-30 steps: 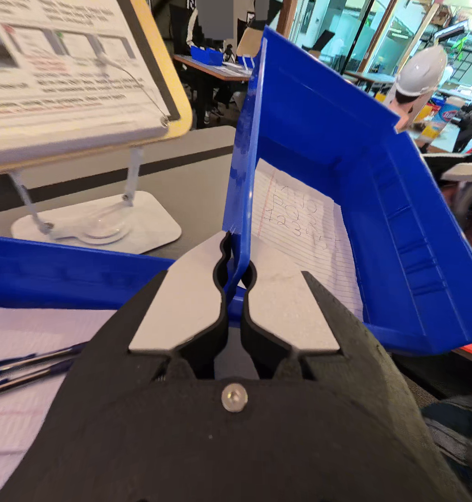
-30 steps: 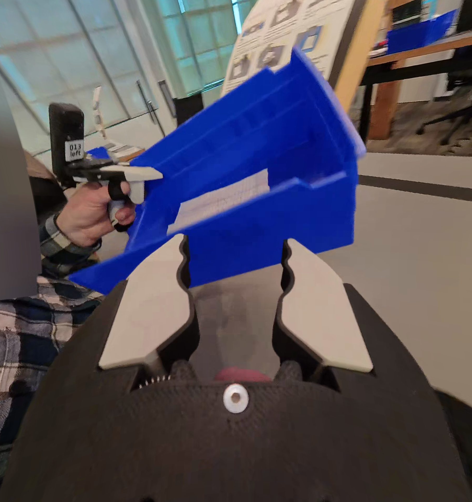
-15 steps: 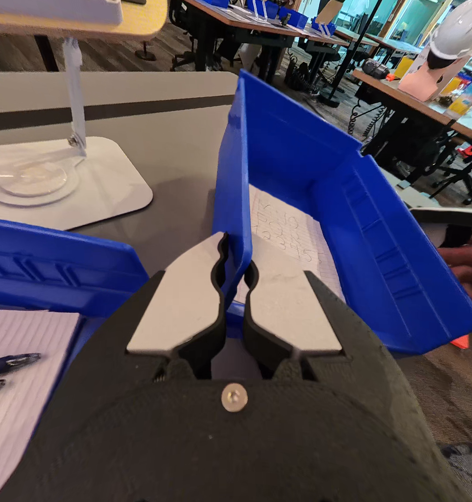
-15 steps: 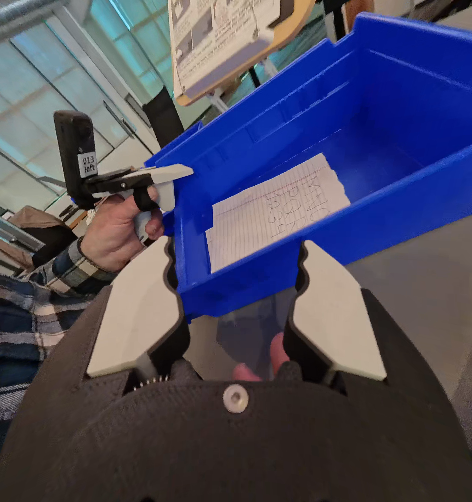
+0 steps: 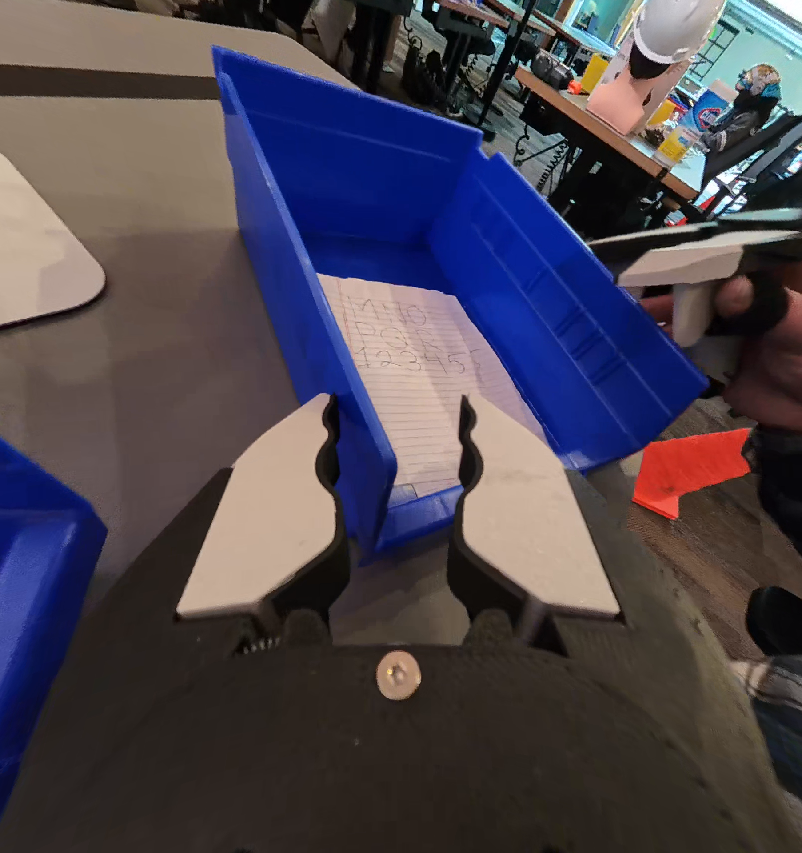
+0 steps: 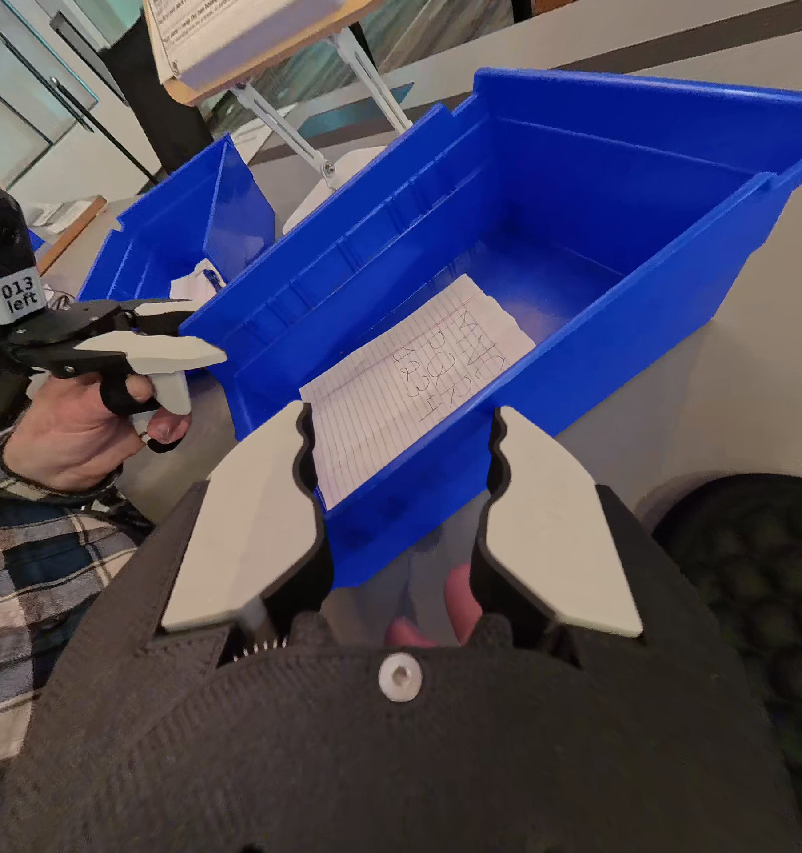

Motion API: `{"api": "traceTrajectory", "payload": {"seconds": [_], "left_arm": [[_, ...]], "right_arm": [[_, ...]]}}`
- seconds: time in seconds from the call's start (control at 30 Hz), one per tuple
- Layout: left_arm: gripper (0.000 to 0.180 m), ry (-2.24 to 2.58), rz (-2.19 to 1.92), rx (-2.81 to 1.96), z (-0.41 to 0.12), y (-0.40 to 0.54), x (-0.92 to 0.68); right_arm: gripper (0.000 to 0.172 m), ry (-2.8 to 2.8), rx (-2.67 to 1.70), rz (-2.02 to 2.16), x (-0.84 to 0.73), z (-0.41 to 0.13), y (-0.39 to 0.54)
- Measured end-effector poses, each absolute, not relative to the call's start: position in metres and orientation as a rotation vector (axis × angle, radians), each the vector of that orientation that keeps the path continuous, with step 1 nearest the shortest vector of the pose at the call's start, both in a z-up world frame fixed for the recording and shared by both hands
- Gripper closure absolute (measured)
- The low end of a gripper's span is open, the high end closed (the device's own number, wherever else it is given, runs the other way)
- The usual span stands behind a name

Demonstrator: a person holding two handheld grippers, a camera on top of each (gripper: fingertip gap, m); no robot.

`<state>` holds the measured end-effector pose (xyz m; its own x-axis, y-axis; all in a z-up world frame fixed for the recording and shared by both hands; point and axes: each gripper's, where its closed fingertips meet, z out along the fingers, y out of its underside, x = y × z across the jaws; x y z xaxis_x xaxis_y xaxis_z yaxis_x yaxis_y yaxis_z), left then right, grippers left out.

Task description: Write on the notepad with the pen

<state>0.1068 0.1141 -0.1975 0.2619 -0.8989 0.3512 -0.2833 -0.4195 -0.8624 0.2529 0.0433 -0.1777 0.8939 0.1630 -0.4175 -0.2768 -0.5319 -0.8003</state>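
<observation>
A blue bin [image 5: 551, 300] stands on the grey table with a torn lined sheet [image 5: 417, 369] bearing handwriting flat on its floor. My left gripper [image 5: 396, 406] is open astride the bin's near left wall; the wall stands by the left finger and the right pad is clear of it. In the right wrist view the bin [image 6: 620, 221] and sheet [image 6: 417, 383] lie just ahead of my right gripper [image 6: 401, 413], which is open and empty over the bin's near side wall. The left gripper [image 6: 205, 334] shows there at the bin's corner. The right gripper [image 5: 694, 258] shows beside the bin's right wall.
A second blue bin [image 6: 177, 240] stands to the left, with white paper [image 6: 191, 284] and a blue pen [image 6: 212, 277] inside. A sign on a white stand [image 6: 251, 41] with a flat base [image 5: 20, 240] stands behind. An orange object [image 5: 689, 466] lies on the floor.
My left gripper was shut on the bin's wall, holding the bin tilted up; the bin came down level and the jaws have opened off the wall. My right gripper stayed open beside it.
</observation>
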Motion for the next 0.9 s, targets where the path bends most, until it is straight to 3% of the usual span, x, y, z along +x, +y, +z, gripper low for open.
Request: {"api": "traceTrajectory", "payload": {"seconds": [0.17, 0.33, 0.63, 0.9], "left_arm": [[0.114, 1.092, -1.222, -1.851, -0.194, 0.107, 0.127], [0.122, 1.097, -1.395, -1.849, -0.192, 0.094, 0.162], [0.122, 1.0, -1.446, -1.892, -0.195, 0.142, 0.217], [0.112, 1.021, -1.388, -1.827, -0.18, 0.178, 0.224]], "right_arm": [[0.101, 0.071, -2.111, 0.591, 0.281, -0.178, 0.062], [0.1, 0.046, -2.185, 0.432, 0.33, -0.185, 0.098], [0.114, 0.025, -2.24, 0.357, 0.386, -0.189, 0.162], [0.117, 0.037, -2.222, 0.287, 0.419, -0.175, 0.194]]}}
